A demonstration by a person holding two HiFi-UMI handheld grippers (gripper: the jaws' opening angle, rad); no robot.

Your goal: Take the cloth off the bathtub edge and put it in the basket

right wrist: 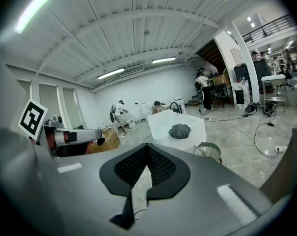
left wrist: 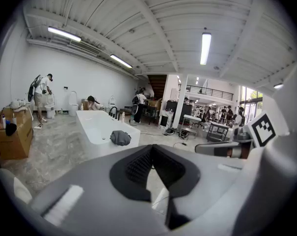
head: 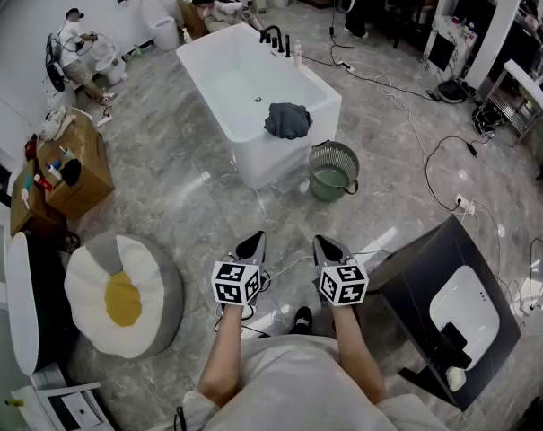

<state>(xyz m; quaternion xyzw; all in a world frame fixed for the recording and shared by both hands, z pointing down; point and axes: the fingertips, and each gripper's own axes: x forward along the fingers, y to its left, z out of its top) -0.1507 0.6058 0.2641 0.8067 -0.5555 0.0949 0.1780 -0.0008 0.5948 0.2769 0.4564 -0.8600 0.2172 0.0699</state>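
Approach seemed the step: left tongs [head: 252, 238] and right tongs [head: 321, 241] stood closed, empty, cloth [head: 287, 120] well ahead of them; next, reach forward and open.

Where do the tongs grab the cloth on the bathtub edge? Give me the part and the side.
Pinch the raised, crumpled hump in the middle of the cloth, coming down from above on the near side of the bathtub. It lies bunched on the end rim, so its folds probably stand up enough to pinch. The basket stands on the floor beside that end.
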